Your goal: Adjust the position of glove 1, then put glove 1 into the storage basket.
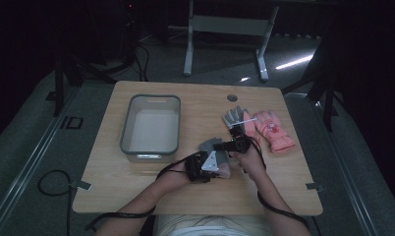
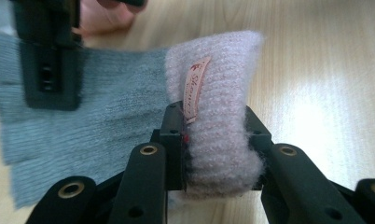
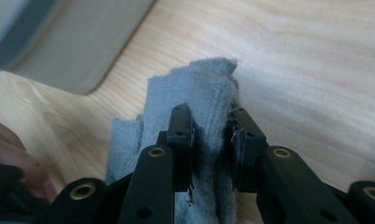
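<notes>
The left gripper (image 2: 214, 140) was clamped on the pale pink knitted cuff (image 2: 223, 112) of a grey knitted glove (image 2: 106, 116), its two black jaws pressing the cuff from both sides, with a small label showing on the cuff's near face. The right gripper (image 3: 212, 135) had its jaws pinched on the grey finger end of that same glove (image 3: 195, 93), the fabric bunched between the pads. In the high view the left gripper (image 1: 205, 166) and the right gripper (image 1: 237, 145) sat close together, the glove (image 1: 212, 146) stretched between them just above the wooden table (image 1: 151, 187).

Taking the grey bin (image 1: 151, 125) as the landmark: the held glove was just to the right of the bin's near right corner, close to it but apart. Farther right of the bin lay another grey glove (image 1: 233, 117) and, touching it on its far side from the bin, a pink glove (image 1: 273, 129). A round hole in the tabletop (image 1: 232, 98) sat to the right of the bin's far edge.
</notes>
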